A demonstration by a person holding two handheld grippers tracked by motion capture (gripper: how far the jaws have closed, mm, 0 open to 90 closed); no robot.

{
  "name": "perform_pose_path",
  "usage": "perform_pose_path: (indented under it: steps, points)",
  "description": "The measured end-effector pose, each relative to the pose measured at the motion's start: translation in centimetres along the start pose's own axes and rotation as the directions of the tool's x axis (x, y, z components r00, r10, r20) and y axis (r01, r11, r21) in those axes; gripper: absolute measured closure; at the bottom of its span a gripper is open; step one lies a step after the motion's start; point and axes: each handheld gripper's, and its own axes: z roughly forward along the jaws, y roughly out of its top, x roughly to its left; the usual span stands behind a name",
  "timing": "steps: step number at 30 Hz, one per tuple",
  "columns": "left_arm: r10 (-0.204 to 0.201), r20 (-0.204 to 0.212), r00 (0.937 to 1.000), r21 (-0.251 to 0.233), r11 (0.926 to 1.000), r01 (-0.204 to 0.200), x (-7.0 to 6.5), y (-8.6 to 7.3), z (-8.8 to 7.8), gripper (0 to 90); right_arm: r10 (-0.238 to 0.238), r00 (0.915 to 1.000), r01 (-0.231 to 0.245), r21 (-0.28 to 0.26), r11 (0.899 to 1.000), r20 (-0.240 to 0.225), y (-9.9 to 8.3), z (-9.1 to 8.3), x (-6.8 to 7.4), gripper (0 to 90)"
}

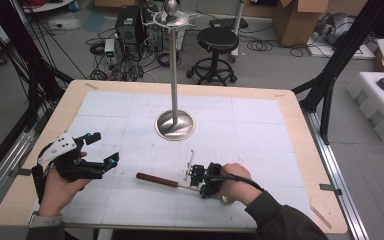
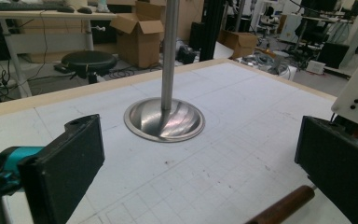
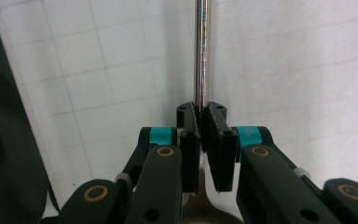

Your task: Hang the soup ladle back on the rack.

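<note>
Presently catalogued, one moment at the desk (image 1: 300, 150):

Item 1. Ladle-like utensil (image 1: 167, 182), with a brown wooden handle and a thin steel shaft. It lies flat on the white gridded mat, near the front edge, well in front of the stand. The handle points toward the left hand; the bowl end is under the right hand and mostly hidden.

Item 2. Right gripper (image 3: 200, 122). Its jaws are pressed almost together and pinch the steel shaft (image 3: 202, 51) close to the bowl. No gap is seen beside the shaft.

Item 3. Left gripper (image 1: 100, 148). It is held above the desk with its jaws spread wide, holding nothing and touching nothing. The wooden handle tip (image 2: 284, 207) lies just beside its right-hand jaw.

Item 4. Steel stand (image 1: 175, 125), a round base with an upright pole, at mid-desk. A hooked crown tops the pole.

Handling note (judgement): the step appears to be picking up the utensil. The grip is far from the handle, so the utensil will tend to droop or twist on lifting. Keep the pinch firm and square on the shaft, and raise it slowly and level. The left gripper can steady the handle if it swings.
</note>
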Motion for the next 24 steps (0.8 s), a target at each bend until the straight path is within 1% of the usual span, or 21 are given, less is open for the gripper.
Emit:
perform_pose_path:
  steps: [1, 2, 3, 4, 5, 7, 9, 10, 13, 14, 16, 17, 18, 19, 20, 21, 23, 24]
  points:
    - [-0.002, 0.001, 1.0, -0.002, 1.0, 0.002, 0.0, 0.0, 0.0, 1.9, 0.0, 1.0, 0.0, -0.009, 1.0, 0.001, -0.2, -0.2, -0.1, 84.3]
    - [-0.007, -0.002, 1.0, -0.005, 1.0, 0.007, 0.0, 0.0, 0.0, 1.9, 0.017, 0.9998, -0.018, -0.036, 0.999, -0.007, -0.4, -0.4, -0.2, 84.3]
    - [-0.001, -0.003, 1.0, -0.003, 1.0, 0.001, 0.1, 0.0, -0.1, 1.9, 0.021, 0.9997, -0.022, -0.064, 0.998, -0.014, -0.7, -0.7, -0.4, 84.2]
    - [-0.007, -0.006, 1.0, -0.007, 1.0, 0.007, 0.1, 0.0, -0.1, 1.9, 0.028, 0.9994, -0.03, -0.087, 0.996, -0.019, -1.0, -0.9, -0.5, 84.3]
    - [-0.004, -0.008, 1.0, -0.008, 1.0, 0.004, 0.1, 0.1, -0.2, 1.9, 0.03, 0.9994, -0.032, -0.115, 0.993, -0.019, -1.3, -1.2, -0.7, 84.3]
    - [-0.009, -0.008, 0.9999, -0.015, 0.9998, 0.009, 0.1, 0.1, -0.3, 1.9, 0.043, 0.9988, -0.046, -0.157, 0.986, -0.023, -2.0, -1.6, -0.9, 84.3]
    - [-0.008, -0.011, 0.9999, -0.018, 0.9998, 0.008, 0.2, 0.1, -0.4, 1.9, 0.056, 0.9983, -0.058, -0.2, 0.978, -0.019, -2.6, -2.1, -1.1, 84.3]
    - [-0.008, -0.016, 0.9998, -0.018, 0.9998, 0.008, 0.3, 0.2, -0.6, 1.9, 0.063, 0.9978, -0.066, -0.216, 0.974, -0.019, -2.9, -2.3, -1.0, 84.3]
    - [-0.019, -0.03, 0.9994, -0.036, 0.9992, 0.018, 0.6, 0.3, -1.1, 1.9, 0.051, 0.9984, -0.055, -0.254, 0.966, -0.024, -3.7, -2.8, -0.9, 84.3]
    - [-0.025, -0.031, 0.9992, -0.042, 0.9988, 0.024, 0.7, 0.3, -1.3, 1.9, 0.063, 0.9975, -0.069, -0.264, 0.962, -0.03, -4.0, -2.9, -0.8, 84.3]
    - [-0.024, -0.034, 0.9991, -0.045, 0.9987, 0.023, 0.8, 0.3, -1.4, 1.9, 0.07, 0.997, -0.077, -0.299, 0.951, -0.033, -4.6, -3.2, -0.9, 84.3]
    - [-0.025, -0.033, 0.9991, -0.046, 0.9987, 0.023, 0.8, 0.3, -1.4, 1.9, 0.08, 0.996, -0.089, -0.323, 0.942, -0.04, -4.9, -3.4, -0.9, 84.3]
    - [-0.026, -0.032, 0.9992, -0.047, 0.9986, 0.024, 0.8, 0.3, -1.4, 1.9, 0.082, 0.9954, -0.094, -0.334, 0.938, -0.049, -5.2, -3.5, -1.1, 84.3]
    - [-0.022, -0.029, 0.9993, -0.048, 0.9987, 0.02, 0.7, 0.3, -1.4, 1.9, 0.086, 0.9944, -0.103, -0.349, 0.931, -0.062, -5.5, -3.6, -1.2, 84.4]
    - [-0.016, -0.028, 0.9995, -0.051, 0.9986, 0.015, 0.6, 0.3, -1.4, 1.9, 0.092, 0.9932, -0.112, -0.351, 0.93, -0.072, -5.7, -3.7, -1.3, 84.3]
    - [-0.006, -0.026, 0.9996, -0.053, 0.9986, 0.005, 0.4, 0.4, -1.3, 1.9, 0.098, 0.9928, -0.116, -0.36, 0.926, -0.068, -5.9, -3.9, -1.4, 84.4]
    - [0.004, -0.018, 0.9998, -0.049, 0.9988, -0.005, 0.2, 0.5, -1.2, 1.9, 0.11, 0.9912, -0.13, -0.389, 0.912, -0.074, -6.4, -4.2, -1.6, 84.3]
    - [0.005, -0.016, 0.9999, -0.05, 0.9987, -0.006, 0.1, 0.5, -1.1, 1.9, 0.119, 0.9899, -0.14, -0.412, 0.901, -0.077, -6.6, -4.4, -1.7, 84.3]
